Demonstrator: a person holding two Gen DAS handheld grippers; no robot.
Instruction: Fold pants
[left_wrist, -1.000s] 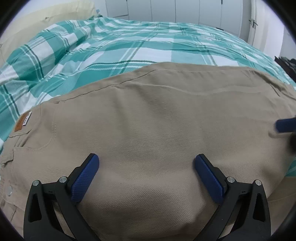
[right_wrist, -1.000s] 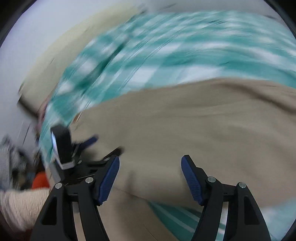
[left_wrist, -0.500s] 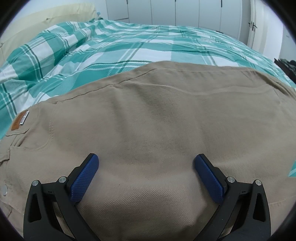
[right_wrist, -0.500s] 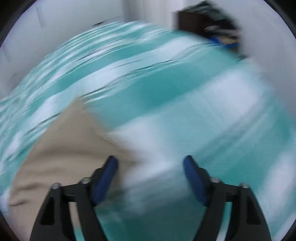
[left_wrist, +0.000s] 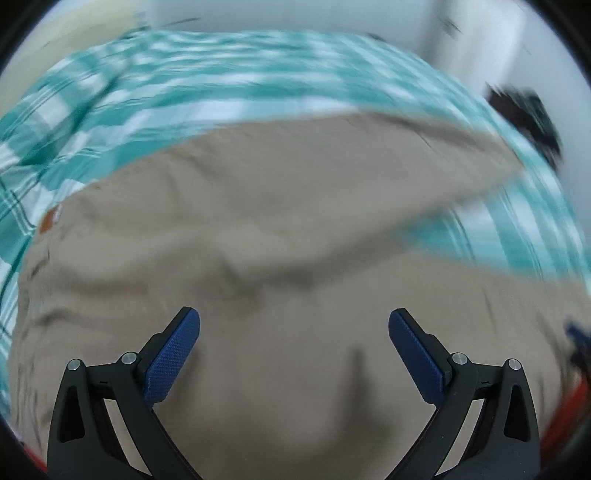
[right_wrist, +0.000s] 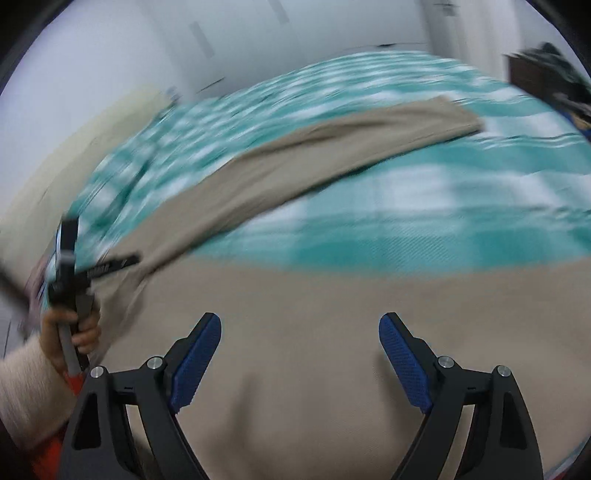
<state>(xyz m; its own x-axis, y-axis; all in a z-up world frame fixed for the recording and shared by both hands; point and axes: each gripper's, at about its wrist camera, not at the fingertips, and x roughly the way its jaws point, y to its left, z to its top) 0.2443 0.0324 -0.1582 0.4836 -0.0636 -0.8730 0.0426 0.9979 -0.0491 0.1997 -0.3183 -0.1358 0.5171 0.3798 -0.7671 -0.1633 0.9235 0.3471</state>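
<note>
In the left wrist view, blurred throughout, the left tool (left_wrist: 294, 350) hangs over the beige pants (left_wrist: 258, 236) with its blue pads (left_wrist: 171, 356) spread wide and nothing between them — the cloth lies below, not pinched. The pants cover most of the lower picture, spread on a bed under a teal and white checked cover (left_wrist: 229, 92); a small brown label (left_wrist: 47, 218) shows at their left edge, and one leg runs up and to the right, tapering toward a dark shape by the wall. In the right wrist view the right tool (right_wrist: 300, 356) is likewise over the pants (right_wrist: 332, 295), its jaws opening with only flat fabric beneath them and no grip on it. One leg (right_wrist: 332, 147) stretches away across the checked cover (right_wrist: 443, 206) to the upper right — its hem lies flat. At the left a hand (right_wrist: 70, 328) in a pale fuzzy sleeve (right_wrist: 26, 391) grips the handle of the other tool.
</note>
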